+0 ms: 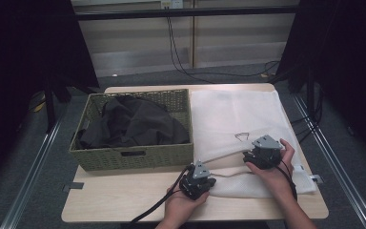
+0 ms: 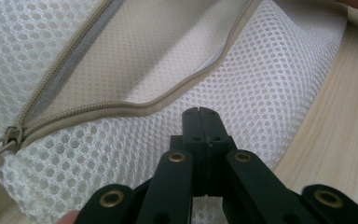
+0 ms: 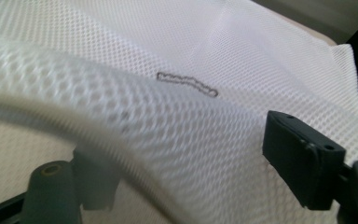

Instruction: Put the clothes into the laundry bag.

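A white mesh laundry bag (image 1: 238,114) lies flat on the right half of the table. Its beige zipper (image 2: 121,105) is open, with the slider (image 2: 9,137) at the end. My left gripper (image 1: 198,183) is shut, its tips (image 2: 203,112) lying on the lower mesh layer just below the zipper; whether fabric is pinched I cannot tell. My right gripper (image 1: 257,155) is at the lifted upper edge of the bag (image 3: 168,37). It (image 3: 196,172) stands open, and the raised mesh fold runs between the jaws without being pressed.
A green woven basket (image 1: 133,160) holding dark clothes (image 1: 133,121) stands on the left half of the table, right beside the bag. A small grey loop (image 1: 241,136) lies on the bag's top. Bare wood shows along the front edge (image 1: 124,200).
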Demonstrator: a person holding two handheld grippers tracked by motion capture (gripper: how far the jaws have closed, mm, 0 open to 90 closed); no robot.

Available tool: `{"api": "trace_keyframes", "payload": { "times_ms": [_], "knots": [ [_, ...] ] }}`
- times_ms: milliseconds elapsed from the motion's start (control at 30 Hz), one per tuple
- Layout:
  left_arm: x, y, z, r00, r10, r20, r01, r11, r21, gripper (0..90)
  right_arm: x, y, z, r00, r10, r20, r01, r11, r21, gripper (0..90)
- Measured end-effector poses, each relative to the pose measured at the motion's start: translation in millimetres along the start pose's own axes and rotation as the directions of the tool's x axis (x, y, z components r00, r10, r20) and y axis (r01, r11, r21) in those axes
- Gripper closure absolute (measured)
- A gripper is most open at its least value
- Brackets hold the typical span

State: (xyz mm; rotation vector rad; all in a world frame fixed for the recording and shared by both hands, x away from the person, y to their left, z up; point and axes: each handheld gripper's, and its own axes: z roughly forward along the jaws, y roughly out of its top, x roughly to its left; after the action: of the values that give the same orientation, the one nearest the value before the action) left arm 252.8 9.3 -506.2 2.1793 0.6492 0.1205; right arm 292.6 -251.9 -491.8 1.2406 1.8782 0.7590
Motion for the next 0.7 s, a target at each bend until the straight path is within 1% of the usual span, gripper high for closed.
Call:
{"api": "trace_keyframes", "payload": {
  "times_ms": [33, 67, 100, 133, 167, 200, 233, 267, 300, 333, 367, 400, 433, 467, 500, 567, 600, 633, 667, 700],
  "knots": [
    [-0.1, 0.0, 0.0, 1.0, 0.001, 0.0, -0.001, 1.0, -0.001, 90.0, -1.0, 2.0, 0.3, 1.0, 0.007, 0.002, -0.007, 1.0, -0.005, 28.7],
    [-0.1, 0.0, 0.0, 1.0, 0.001, 0.0, -0.001, 1.0, -0.001, 90.0, -1.0, 2.0, 0.3, 1.0, 0.007, 0.002, -0.007, 1.0, -0.005, 28.7],
    [-0.3, -0.1, 0.1, 1.0, -0.001, -0.001, 0.001, 1.0, -0.001, 90.0, -3.5, 5.2, -0.3, 0.9999, 0.01, 0.006, -0.01, 1.0, -0.019, 32.6],
    [-0.2, -0.1, 0.0, 1.0, 0.0, -0.002, 0.0, 1.0, -0.001, 90.0, -7.8, 10.4, -2.9, 0.9998, 0.019, -0.001, -0.019, 0.999, -0.034, 38.1],
    [1.0, 0.1, 0.1, 1.0, 0.002, -0.009, -0.002, 1.0, -0.004, 90.0, -16.4, 20.2, -10.5, 0.997, 0.036, -0.068, -0.04, 0.997, -0.058, 46.7],
    [1.0, 0.1, 0.1, 1.0, 0.002, -0.009, -0.002, 1.0, -0.004, 90.0, -20.0, 24.0, -13.5, 0.9956, 0.027, -0.089, -0.033, 0.997, -0.069, 51.1],
    [1.9, 0.5, -0.7, 0.9998, 0.009, -0.02, -0.009, 0.9999, 0.005, 90.0, -20.0, 24.0, -13.5, 0.9956, 0.027, -0.089, -0.033, 0.997, -0.069, 51.1],
    [4.3, 0.9, -2.0, 0.999, 0.015, -0.043, -0.014, 0.9998, 0.011, 90.0, -28.2, 34.8, -24.4, 0.9914, 0.002, -0.131, -0.013, 0.996, -0.089, 60.0],
    [4.3, 0.9, -2.0, 0.999, 0.015, -0.043, -0.014, 0.9998, 0.011, 90.0, -28.2, 34.8, -24.4, 0.9914, 0.002, -0.131, -0.013, 0.996, -0.089, 60.0],
    [8.3, 0.6, -3.9, 0.9979, 0.022, -0.06, -0.021, 0.9997, 0.015, 90.0, -31.1, 38.3, -27.9, 0.9883, -0.009, -0.152, -0.005, 0.995, -0.097, 64.3],
    [11.4, -0.3, -5.5, 0.9959, 0.022, -0.087, -0.021, 0.9997, 0.011, 90.0, -37.9, 47.6, -39.1, 0.9779, -0.027, -0.207, 0.002, 0.993, -0.118, 71.3],
    [13.3, -1.0, -6.7, 0.9934, 0.023, -0.112, -0.022, 0.9997, 0.01, 90.0, -37.9, 47.6, -39.1, 0.9779, -0.027, -0.207, 0.002, 0.993, -0.118, 71.3],
    [18.2, -2.3, -9.5, 0.9881, 0.04, -0.148, -0.038, 0.9991, 0.017, 90.0, -41.3, 54.0, -46.1, 0.9702, -0.043, -0.238, 0.012, 0.991, -0.131, 76.9],
    [21.1, -3.1, -10.8, 0.9854, 0.033, -0.167, -0.031, 0.9994, 0.013, 90.0, -41.3, 54.0, -46.1, 0.9702, -0.043, -0.238, 0.012, 0.991, -0.131, 76.9],
    [24.6, -3.6, -12.1, 0.9835, 0.029, -0.179, -0.027, 0.9995, 0.014, 90.0, -43.6, 57.6, -49.1, 0.9647, -0.034, -0.261, 0.003, 0.993, -0.117, 79.9],
    [33.5, -5.1, -15.4, 0.9803, 0.0, -0.198, 0.002, 1.0, 0.009, 90.0, -44.0, 56.9, -49.2, 0.9637, -0.036, -0.265, 0.01, 0.995, -0.101, 78.4],
    [33.5, -5.1, -15.4, 0.9803, 0.0, -0.198, 0.002, 1.0, 0.009, 90.0, -44.0, 56.9, -49.2, 0.9637, -0.036, -0.265, 0.01, 0.995, -0.101, 78.4],
    [37.2, -5.9, -16.5, 0.9804, -0.009, -0.197, 0.009, 1.0, 0.0, 90.0, -43.6, 55.6, -48.7, 0.964, -0.038, -0.263, 0.014, 0.995, -0.094, 76.3],
    [39.4, -6.4, -18.0, 0.9811, -0.02, -0.193, 0.021, 0.9997, 0.006, 90.0, -43.5, 51.7, -47.3, 0.9716, -0.037, -0.234, 0.015, 0.995, -0.096, 74.2],
    [41.2, -7.0, -18.5, 0.9812, -0.027, -0.191, 0.027, 0.9996, 0.0, 90.0, -44.5, 48.1, -44.9, 0.9741, -0.024, -0.225, 0.004, 0.996, -0.087, 71.8]
  ]
}}
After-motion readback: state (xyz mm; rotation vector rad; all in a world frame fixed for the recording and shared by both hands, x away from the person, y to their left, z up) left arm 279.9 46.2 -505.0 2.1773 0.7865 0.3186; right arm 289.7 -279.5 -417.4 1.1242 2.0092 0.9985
